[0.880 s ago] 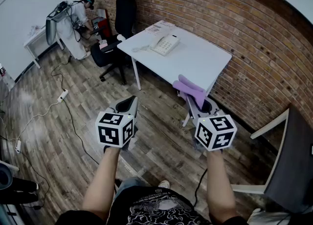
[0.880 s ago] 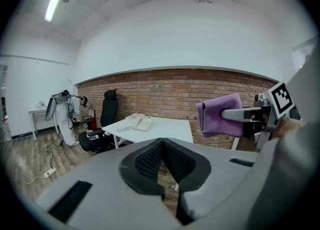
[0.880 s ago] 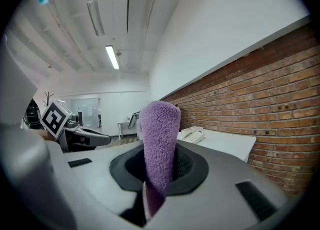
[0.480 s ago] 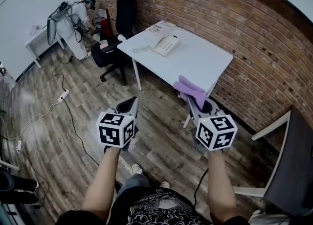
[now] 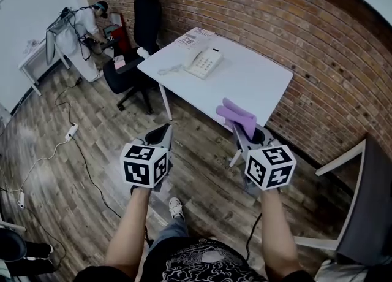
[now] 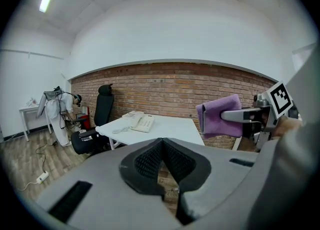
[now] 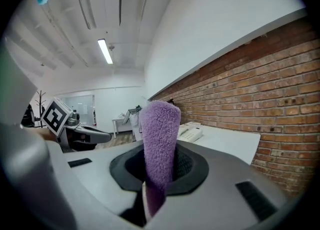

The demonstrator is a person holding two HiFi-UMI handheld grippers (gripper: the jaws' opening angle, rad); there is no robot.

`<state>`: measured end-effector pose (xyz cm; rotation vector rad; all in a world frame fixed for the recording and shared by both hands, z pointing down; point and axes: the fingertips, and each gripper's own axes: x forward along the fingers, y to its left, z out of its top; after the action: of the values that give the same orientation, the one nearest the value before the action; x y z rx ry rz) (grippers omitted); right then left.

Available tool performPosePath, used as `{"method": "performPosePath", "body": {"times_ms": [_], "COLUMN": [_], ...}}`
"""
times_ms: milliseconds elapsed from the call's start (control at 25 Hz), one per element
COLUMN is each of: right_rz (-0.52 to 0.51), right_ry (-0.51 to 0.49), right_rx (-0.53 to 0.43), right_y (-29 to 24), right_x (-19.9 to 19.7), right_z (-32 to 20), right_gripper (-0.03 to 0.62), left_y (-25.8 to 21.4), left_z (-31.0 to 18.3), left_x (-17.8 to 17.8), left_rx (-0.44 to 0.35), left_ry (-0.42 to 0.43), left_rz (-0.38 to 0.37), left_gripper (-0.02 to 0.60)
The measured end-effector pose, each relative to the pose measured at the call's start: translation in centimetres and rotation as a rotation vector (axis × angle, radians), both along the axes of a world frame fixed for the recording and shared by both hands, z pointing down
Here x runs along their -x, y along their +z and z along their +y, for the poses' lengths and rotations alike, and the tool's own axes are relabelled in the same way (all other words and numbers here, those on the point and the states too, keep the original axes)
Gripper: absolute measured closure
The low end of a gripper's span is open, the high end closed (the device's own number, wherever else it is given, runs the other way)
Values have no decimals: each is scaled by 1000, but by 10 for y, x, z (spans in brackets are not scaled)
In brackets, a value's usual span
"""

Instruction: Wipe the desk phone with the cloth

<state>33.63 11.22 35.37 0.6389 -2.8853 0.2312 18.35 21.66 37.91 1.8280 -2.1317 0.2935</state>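
A step nearer: the white table [image 5: 260,87] has drawn closer, desk phone [image 5: 204,63] at 11 o'clock, well apart. Right gripper [image 5: 244,130] clamps the purple cloth [image 5: 234,114]; left gripper [image 5: 161,130] closed, empty; wiping not begun

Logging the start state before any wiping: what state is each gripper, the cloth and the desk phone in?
left gripper: shut, nothing between the jaws.
right gripper: shut on the cloth.
cloth: pinched upright in the right jaws, held in the air away from the phone.
desk phone: on the table, handset on its cradle, not yet wiped.
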Motion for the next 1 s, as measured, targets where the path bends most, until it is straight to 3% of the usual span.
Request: {"method": "performPosePath", "body": {"times_ms": [640, 1000], "right_rz": [50, 64], "right_ry": [100, 151], "right_rx": [18, 6], "right_y": [-6, -4], "right_x": [149, 189], "right_z": [-61, -83], "right_gripper": [551, 551], "left_y": [3, 7], "left_z": [-74, -104], "left_x": [155, 197], "left_rx": [9, -1], "left_ry": [98, 159], "left_rz": [58, 68], "left_gripper": [574, 574]}}
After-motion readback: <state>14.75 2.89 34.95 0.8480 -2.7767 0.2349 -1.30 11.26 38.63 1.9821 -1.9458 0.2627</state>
